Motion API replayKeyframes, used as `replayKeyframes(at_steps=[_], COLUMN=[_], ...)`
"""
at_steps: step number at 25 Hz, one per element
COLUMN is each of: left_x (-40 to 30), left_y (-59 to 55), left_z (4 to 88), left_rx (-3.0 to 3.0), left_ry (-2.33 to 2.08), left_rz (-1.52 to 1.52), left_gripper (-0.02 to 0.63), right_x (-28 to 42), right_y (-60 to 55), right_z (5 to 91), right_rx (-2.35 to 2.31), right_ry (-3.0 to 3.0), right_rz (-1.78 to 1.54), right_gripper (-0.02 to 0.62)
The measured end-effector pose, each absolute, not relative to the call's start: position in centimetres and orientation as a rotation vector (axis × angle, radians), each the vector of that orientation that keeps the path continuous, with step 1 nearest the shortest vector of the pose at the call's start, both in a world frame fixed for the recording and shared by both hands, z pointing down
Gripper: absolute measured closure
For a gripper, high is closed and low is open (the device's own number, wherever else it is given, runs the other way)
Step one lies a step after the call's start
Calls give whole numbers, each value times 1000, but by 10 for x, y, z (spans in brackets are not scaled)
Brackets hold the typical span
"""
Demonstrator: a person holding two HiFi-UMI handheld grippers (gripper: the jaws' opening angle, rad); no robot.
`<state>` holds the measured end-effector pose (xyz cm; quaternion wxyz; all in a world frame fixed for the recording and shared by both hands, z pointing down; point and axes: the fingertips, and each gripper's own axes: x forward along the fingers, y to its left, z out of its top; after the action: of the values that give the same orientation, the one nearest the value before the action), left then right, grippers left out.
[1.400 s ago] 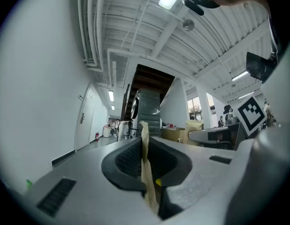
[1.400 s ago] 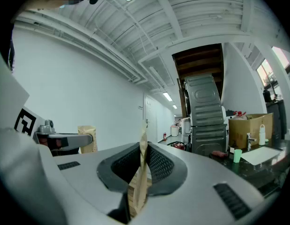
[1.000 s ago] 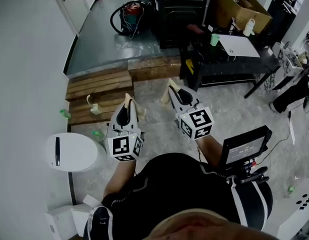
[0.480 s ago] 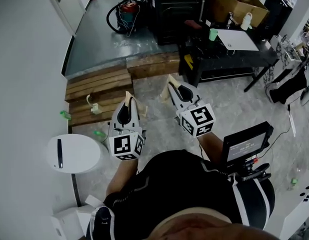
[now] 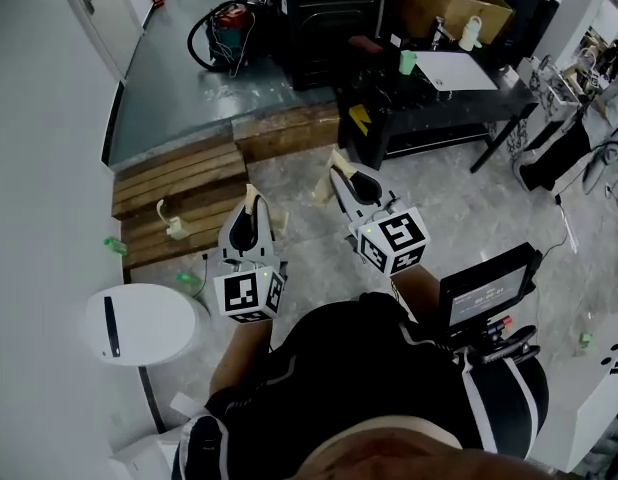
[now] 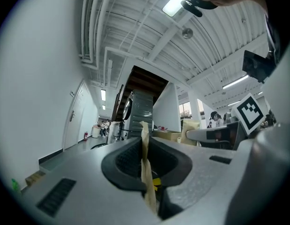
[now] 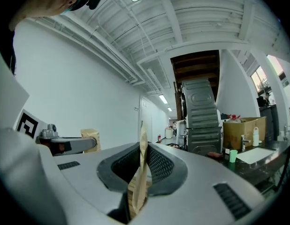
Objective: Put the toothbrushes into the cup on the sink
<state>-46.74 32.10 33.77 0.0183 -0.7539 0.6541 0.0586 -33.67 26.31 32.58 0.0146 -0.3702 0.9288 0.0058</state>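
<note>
Jaws of the left gripper [image 6: 144, 139] are closed. Their tan, tape-wrapped tips press flat into one thin upright strip with nothing between them, and ribbed black pads sit behind it in a smooth grey plastic shell. The right gripper [image 7: 142, 144] reads the same: its tan tips meet, creased and slightly frayed at the edges, with no object in the bite.

In the head view both grippers sit side by side at mid-frame, in front of the person's dark-clad torso, and point toward the top of the frame. Each carries a white cube printed with black square markers.

The green cup [image 5: 407, 62], a small plain cylinder, stands upright in the upper right of the head view on a black table [image 5: 429, 118]. It is just beside a flat white rectangular slab [image 5: 459, 70] and well apart from both grippers. In the right gripper view the cup appears at the right edge, near a slim metal tap-like fitting [image 7: 242, 143] and a white bottle [image 7: 255, 136].

Below the table the floor [image 5: 459, 198] is grey mottled stone tile, and rough wooden planks [image 5: 179, 183] form a low step at centre left. Small green bits [image 5: 114, 245] lie by the planks near the left edge, too small to identify. A smooth white round lid with a black slot [image 5: 139, 323] fills the lower left.
</note>
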Motion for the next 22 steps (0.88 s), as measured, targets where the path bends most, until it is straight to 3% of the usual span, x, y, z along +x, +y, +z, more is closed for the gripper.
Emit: replayKeyframes(at_steps=[22], left_x=[-349], left_y=[192], left_z=[339], left_rx=[-2343], left_ry=[2023], left_rz=[199], left_gripper=[569], right_x=[-200], right_y=[144], right_z=[332], right_rx=[-1169], right_ry=[2870], right_rz=[13], right_gripper=[548])
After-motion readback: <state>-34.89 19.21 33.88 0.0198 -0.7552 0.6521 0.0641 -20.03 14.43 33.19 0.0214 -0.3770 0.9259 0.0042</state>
